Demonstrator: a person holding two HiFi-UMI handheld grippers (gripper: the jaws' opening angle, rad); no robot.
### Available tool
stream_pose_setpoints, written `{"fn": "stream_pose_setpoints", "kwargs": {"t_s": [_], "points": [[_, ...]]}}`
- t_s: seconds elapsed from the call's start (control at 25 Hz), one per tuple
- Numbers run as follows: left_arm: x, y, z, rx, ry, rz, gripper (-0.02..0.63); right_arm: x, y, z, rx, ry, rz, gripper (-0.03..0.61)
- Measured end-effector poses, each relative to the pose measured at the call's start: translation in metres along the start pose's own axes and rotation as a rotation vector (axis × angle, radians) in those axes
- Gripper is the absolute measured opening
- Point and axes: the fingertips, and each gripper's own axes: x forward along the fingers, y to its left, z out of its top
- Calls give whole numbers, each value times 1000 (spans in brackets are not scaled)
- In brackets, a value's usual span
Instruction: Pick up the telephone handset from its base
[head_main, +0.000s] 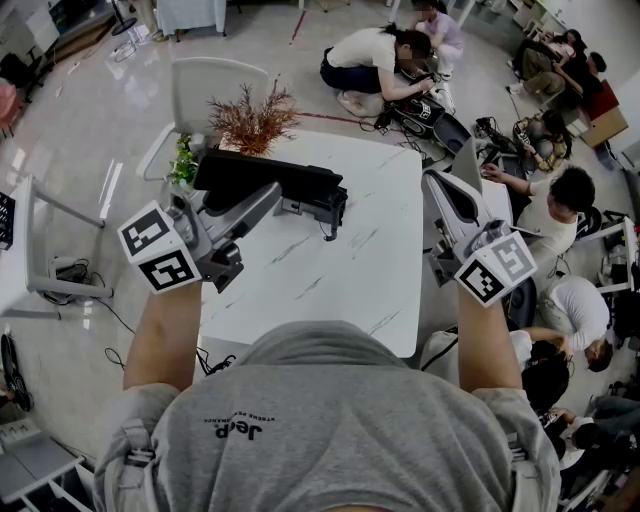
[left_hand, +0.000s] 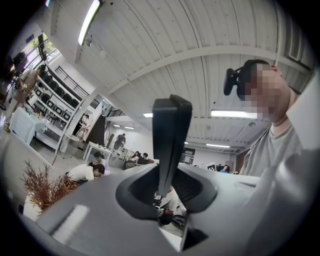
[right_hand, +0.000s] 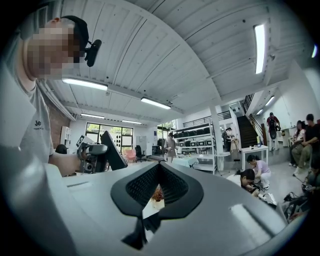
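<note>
Handset gripped in my left claw, above the far-left part of the table

The handset (head_main: 262, 172) is a long, black, slab-like bar. From my head view it lies roughly level and crosswise, with the left claw (head_main: 270, 193) closed on its near long side. In the left gripper view it stands as a narrow dark upright slab (left_hand: 171, 140) pinched between the two pads. The base (head_main: 312, 208) is a dark unit on the white marbled table (head_main: 340, 285), showing only partly beneath the handset's right end. I can't tell whether the two touch there. A thin dark cord (head_main: 327, 232) hangs down from that end.
</note>
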Motion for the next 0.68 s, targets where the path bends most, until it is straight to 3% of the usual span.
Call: {"fn": "stream_pose_setpoints", "kwargs": {"t_s": [0.68], "points": [[-3,-1,-2,-2,2,-6,137,5,8,-4,-25,18,19,3]]}}
